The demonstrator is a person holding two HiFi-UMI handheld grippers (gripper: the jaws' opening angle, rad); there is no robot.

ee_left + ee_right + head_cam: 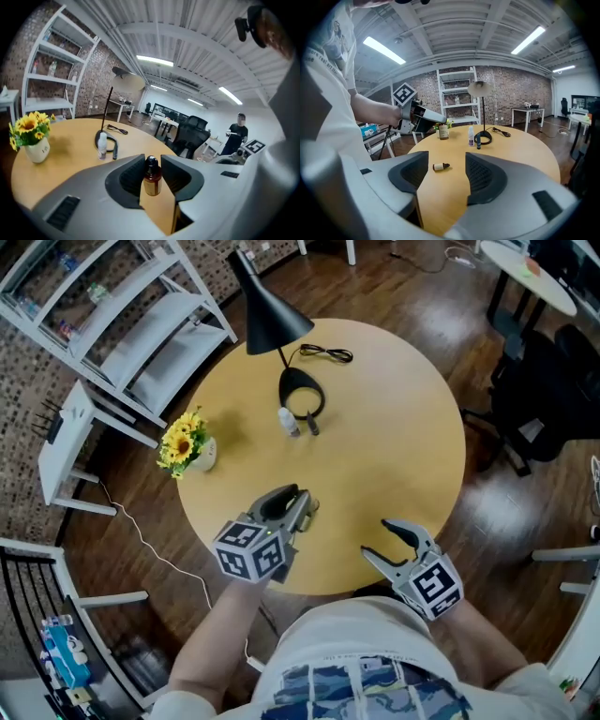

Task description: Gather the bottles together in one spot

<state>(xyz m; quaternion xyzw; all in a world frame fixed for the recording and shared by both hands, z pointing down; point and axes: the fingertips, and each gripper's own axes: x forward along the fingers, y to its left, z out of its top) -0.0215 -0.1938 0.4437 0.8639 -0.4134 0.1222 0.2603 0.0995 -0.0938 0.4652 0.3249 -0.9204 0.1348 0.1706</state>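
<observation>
Left gripper view: left tongs point(152, 161) clamped on the amber bottle point(152, 180), which is upright near the surface's point(394, 427) front edge. Right tongs point(446, 155) are spread, holding nothing; a small dropper bottle point(440, 166) lies on its side just ahead. White bottle point(289, 419) and dark vial point(311, 426) stand by the lamp base point(298, 374). The dropper looks light, probably glass, and prone to rolling. I'd pinch across its body, not the cap.

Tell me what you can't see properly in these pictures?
Head view: the left gripper hides most of the brown bottle it grips.
Right gripper view: the tiny bottle lying beyond the open right gripper is too small to read.
Left gripper view: shelf items too small.
</observation>
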